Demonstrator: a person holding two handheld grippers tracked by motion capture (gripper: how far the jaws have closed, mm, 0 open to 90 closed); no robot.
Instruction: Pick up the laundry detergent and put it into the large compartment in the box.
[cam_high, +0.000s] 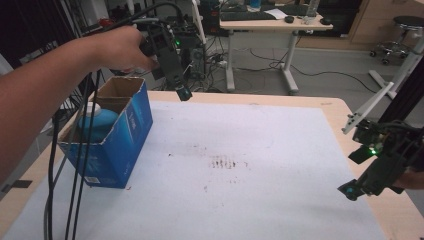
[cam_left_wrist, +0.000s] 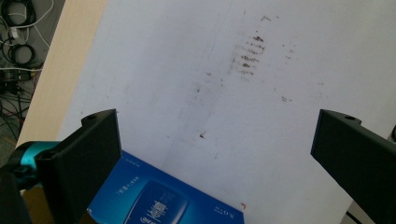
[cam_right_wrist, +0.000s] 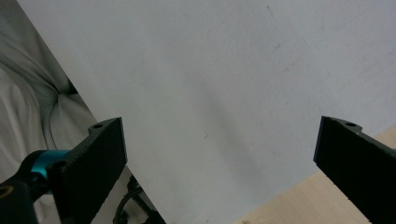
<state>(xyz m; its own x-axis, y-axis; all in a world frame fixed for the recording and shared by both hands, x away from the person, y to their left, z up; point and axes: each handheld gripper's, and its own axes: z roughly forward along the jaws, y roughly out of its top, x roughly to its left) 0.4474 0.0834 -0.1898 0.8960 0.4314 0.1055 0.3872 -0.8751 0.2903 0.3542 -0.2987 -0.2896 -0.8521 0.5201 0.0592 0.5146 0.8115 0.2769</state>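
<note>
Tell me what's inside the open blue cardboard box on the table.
Inside the open blue cardboard box, the high view shows a light blue plastic bottle with a white cap, leaning against a wall. The box walls cover its lower part and anything beneath it.

The high view looks forward and down from the person's side, far enough back to take in the whole white sheet (cam_high: 240, 165) on the bench (cam_high: 330, 107). The left gripper view rides close above the sheet's stained patch (cam_left_wrist: 247, 53) (seen at the sheet's centre from above), with the blue box (cam_left_wrist: 159, 200) at its 6 o'clock edge; both views share these. The right gripper view looks down close on the sheet's edge (cam_right_wrist: 224, 107), with bare bench at 5 o'clock.
</note>
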